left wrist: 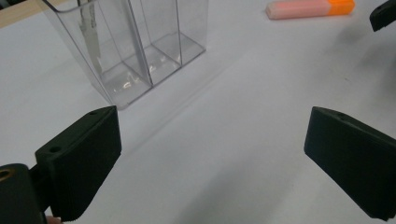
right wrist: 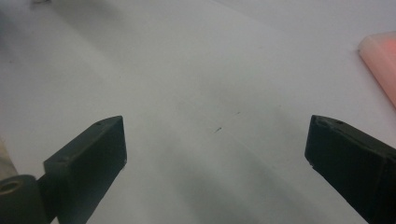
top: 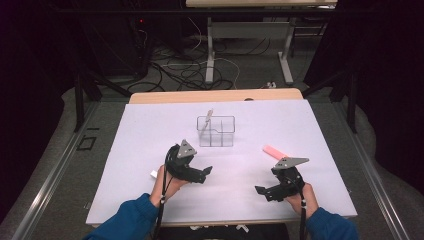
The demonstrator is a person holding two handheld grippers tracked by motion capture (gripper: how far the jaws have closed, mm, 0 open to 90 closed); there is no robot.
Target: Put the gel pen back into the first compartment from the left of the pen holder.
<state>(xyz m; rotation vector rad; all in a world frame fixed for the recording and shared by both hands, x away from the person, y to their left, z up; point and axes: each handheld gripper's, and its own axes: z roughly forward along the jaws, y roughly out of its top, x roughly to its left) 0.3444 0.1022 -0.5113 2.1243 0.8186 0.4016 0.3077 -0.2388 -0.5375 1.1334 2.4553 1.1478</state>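
Clear plastic organizer (left wrist: 135, 51) stands at eleven o'clock ahead of my left claw (left wrist: 210, 154), jaws apart and empty, while my right claw (right wrist: 215, 158) gapes too, pink highlighter (right wrist: 380, 65) at two o'clock.

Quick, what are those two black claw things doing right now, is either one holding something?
Left gripper: open, holding nothing, jaws wide apart above the white table.
Right gripper: open, holding nothing; the pink marker lies off to its side.

Right claw (right wrist: 215, 163) spread, pink marker (right wrist: 380, 63) beside
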